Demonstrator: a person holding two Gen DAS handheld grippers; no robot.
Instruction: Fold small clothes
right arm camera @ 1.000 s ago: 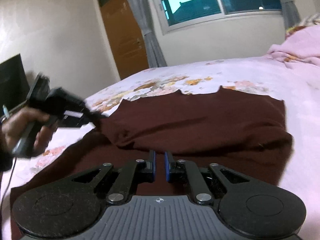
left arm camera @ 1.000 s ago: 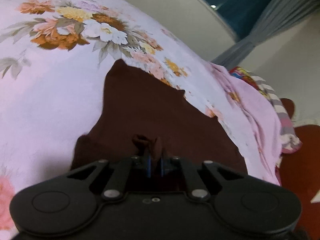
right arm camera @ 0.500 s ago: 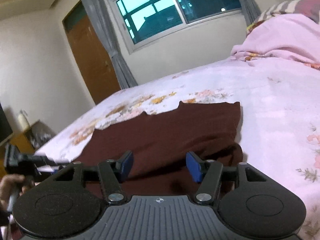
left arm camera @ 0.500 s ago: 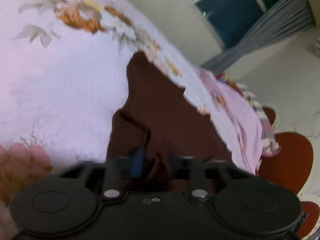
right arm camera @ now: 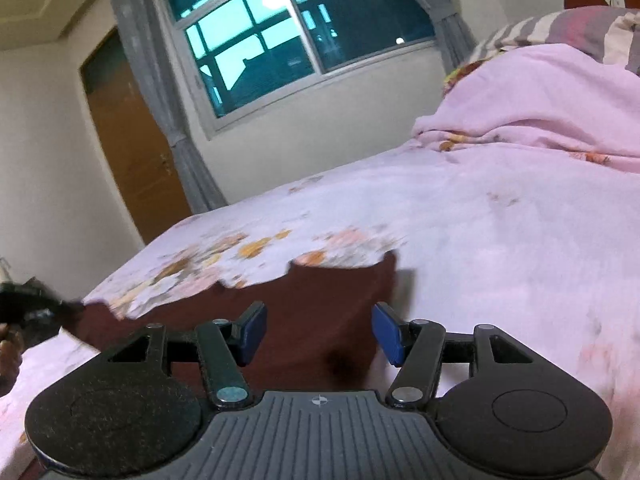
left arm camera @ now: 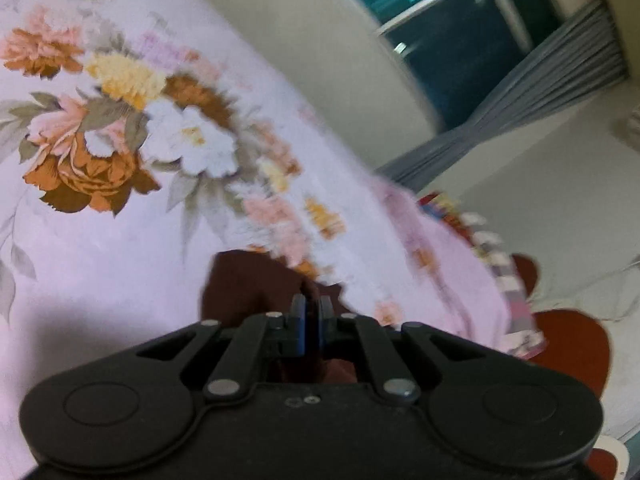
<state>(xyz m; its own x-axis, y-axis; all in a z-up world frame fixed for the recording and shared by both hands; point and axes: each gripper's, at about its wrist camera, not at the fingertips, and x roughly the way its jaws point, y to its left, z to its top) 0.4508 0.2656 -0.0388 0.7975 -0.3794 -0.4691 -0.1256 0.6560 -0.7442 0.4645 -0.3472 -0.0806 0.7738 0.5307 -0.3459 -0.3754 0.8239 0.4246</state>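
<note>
On the bed (left arm camera: 100, 280), spread with a pink floral sheet, lies the dark maroon garment (right arm camera: 320, 304). Left wrist view: the left tongs (left arm camera: 311, 314) are pressed together, and a pinch of the garment's (left arm camera: 248, 284) cloth is clamped between the blue pads; only a small dark portion of the fabric shows ahead of the fingers, bunched and lifted off the sheet. Large orange, pink and white printed flowers fill the sheet at left. Toward the right, the bed's far edge meets a pale wall, a dark window (left arm camera: 460, 52) with a grey curtain (left arm camera: 520, 112), and a heaped pink blanket (left arm camera: 460, 280) with a striped pillow beside it.

Right wrist view: this view alone shows the garment's wider extent, lying flat toward the near edge of the bed (right arm camera: 500, 240), its far border notched. At the far left, the left tongs (right arm camera: 68, 308) appear from outside, blurred, gripping the garment's left end, with a hand (right arm camera: 10, 356) partly visible below. The right tongs (right arm camera: 318, 330) stand apart with nothing between the pads, above the garment; they have just opened. Behind are a brown door (right arm camera: 132, 140), the window (right arm camera: 288, 36) and, at right, the blanket (right arm camera: 540, 100).
</note>
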